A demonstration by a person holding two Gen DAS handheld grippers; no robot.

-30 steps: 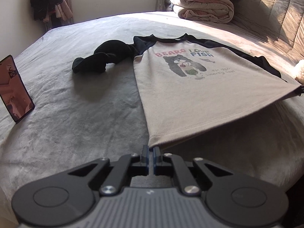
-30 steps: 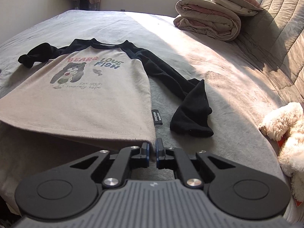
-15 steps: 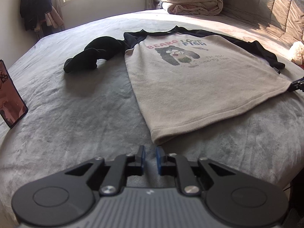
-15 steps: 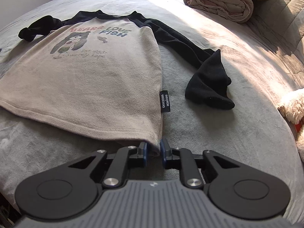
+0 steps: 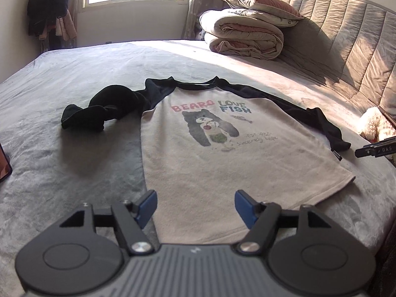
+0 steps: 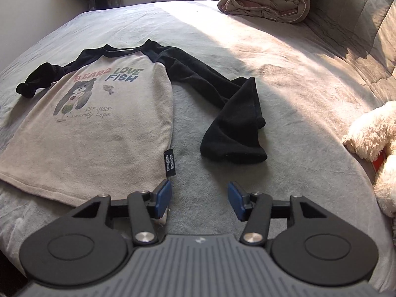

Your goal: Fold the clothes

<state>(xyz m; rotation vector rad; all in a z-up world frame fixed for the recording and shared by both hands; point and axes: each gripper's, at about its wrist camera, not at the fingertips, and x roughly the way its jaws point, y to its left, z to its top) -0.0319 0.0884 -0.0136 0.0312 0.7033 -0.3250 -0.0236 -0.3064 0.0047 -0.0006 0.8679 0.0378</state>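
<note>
A beige long-sleeve shirt (image 5: pixel 217 163) with black sleeves and a bear print lies flat, face up, on the grey bed; it also shows in the right wrist view (image 6: pixel 99 133). Its left sleeve (image 5: pixel 99 111) is bunched up. Its right sleeve (image 6: pixel 230 113) lies bent beside the body. My left gripper (image 5: pixel 195 208) is open and empty above the hem's left corner. My right gripper (image 6: pixel 199 198) is open and empty over the bed at the hem's right corner, and its tip shows in the left wrist view (image 5: pixel 373 149).
A folded duvet with a pillow (image 5: pixel 247 34) lies at the head of the bed by the padded headboard (image 5: pixel 346 39). A white plush toy (image 6: pixel 373 143) lies at the right edge. A phone (image 5: pixel 3 165) stands at the left. Clothes (image 5: pixel 47 7) hang in the corner.
Both grippers have let go of the shirt's hem corners and opened wide. The hem, held up taut a second ago, now lies flat on the bed.
</note>
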